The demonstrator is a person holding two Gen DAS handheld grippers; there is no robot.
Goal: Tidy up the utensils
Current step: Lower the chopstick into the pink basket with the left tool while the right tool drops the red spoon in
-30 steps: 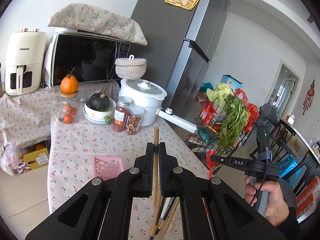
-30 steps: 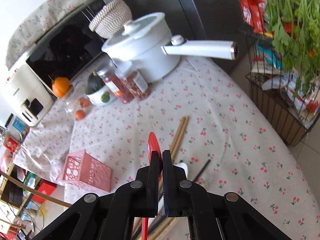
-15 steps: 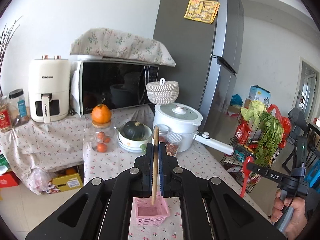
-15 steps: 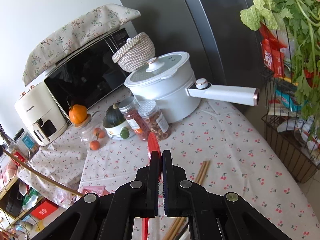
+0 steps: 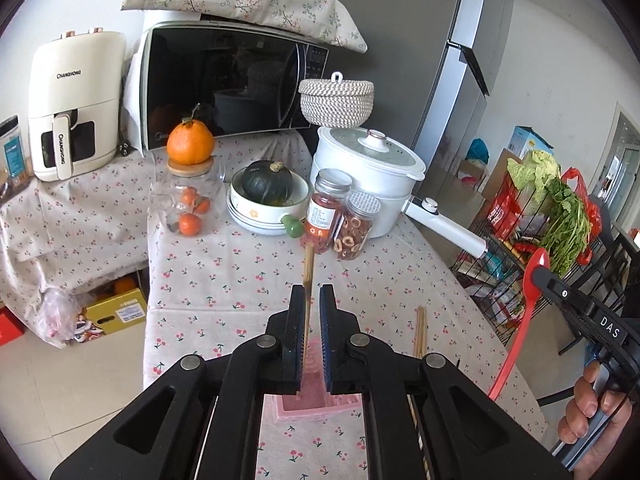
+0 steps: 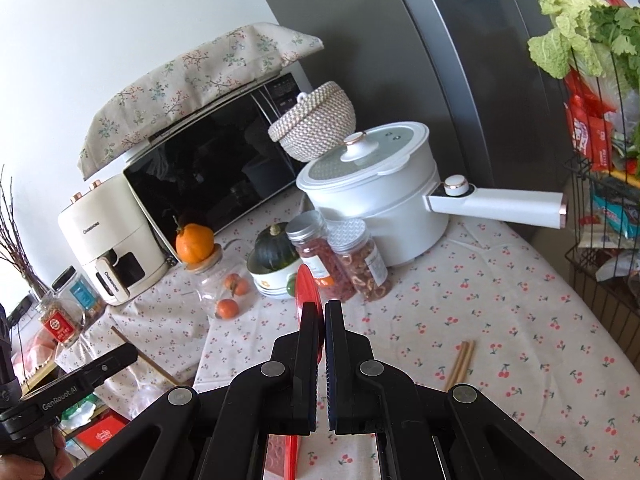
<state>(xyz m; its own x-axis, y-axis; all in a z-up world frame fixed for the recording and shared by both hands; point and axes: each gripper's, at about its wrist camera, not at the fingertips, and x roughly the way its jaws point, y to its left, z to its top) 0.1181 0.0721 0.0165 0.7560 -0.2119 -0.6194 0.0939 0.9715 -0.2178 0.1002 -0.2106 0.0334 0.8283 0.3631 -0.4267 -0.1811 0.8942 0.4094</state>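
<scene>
A wooden chopstick (image 5: 308,280) stands nearly upright between the jaws of the left gripper (image 5: 313,336), its lower end over the pink perforated basket (image 5: 316,402) on the surface (image 5: 224,280). Those jaws have just been opening — a narrow gap shows beside the chopstick, which lies against the left pad. The right gripper (image 6: 320,344) is clamped on a red spoon (image 6: 307,284), bowl upward — its handle hangs below the jaws. More chopsticks (image 5: 419,330) lie flat just right of the basket. Beyond stand two spice jars (image 5: 340,216), a white pot (image 5: 368,172) and a bowl holding a green squash (image 5: 267,184).
</scene>
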